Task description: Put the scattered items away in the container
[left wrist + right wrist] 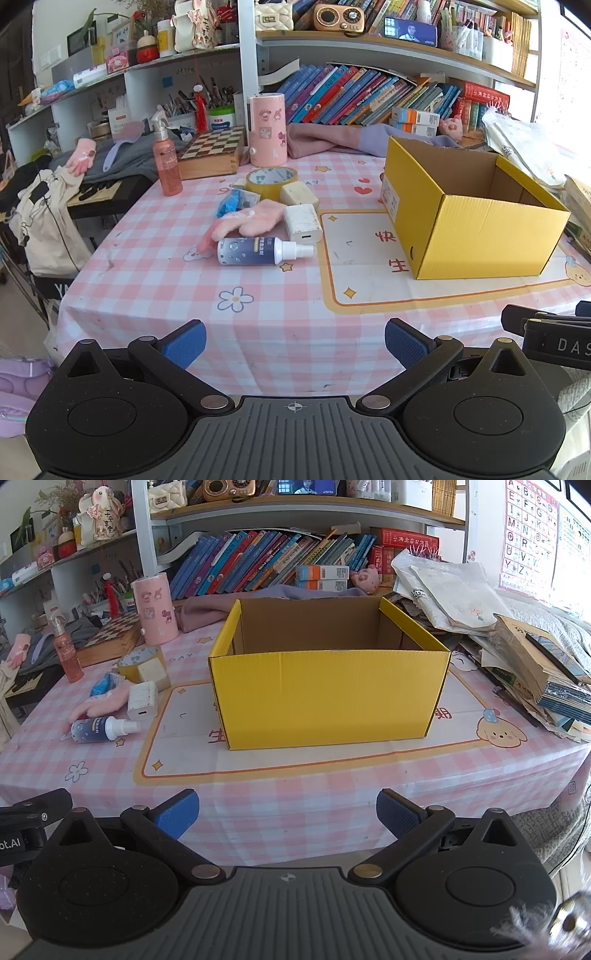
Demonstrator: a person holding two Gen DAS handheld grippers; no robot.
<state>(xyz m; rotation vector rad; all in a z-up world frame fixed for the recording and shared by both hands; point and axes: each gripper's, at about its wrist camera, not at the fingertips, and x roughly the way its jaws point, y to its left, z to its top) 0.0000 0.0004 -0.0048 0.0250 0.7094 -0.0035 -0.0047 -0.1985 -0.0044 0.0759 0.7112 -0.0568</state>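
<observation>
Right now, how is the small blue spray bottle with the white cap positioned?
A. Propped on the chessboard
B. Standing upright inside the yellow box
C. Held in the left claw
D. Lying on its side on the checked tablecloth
D: the blue spray bottle lies flat on the tablecloth, left of the yellow box, while the left claw is open and holds nothing.

You have bright, even daylight in both views; it appears to enter from the right, where a window [576, 74] is overexposed. Shadows on the bench [295, 775] are soft and short. Expect strong fisheye curvature: shelves [388, 40] bow and the corners vignette to black. A blurred object [554, 926] at the lower right of the right wrist view is out of focus.
</observation>
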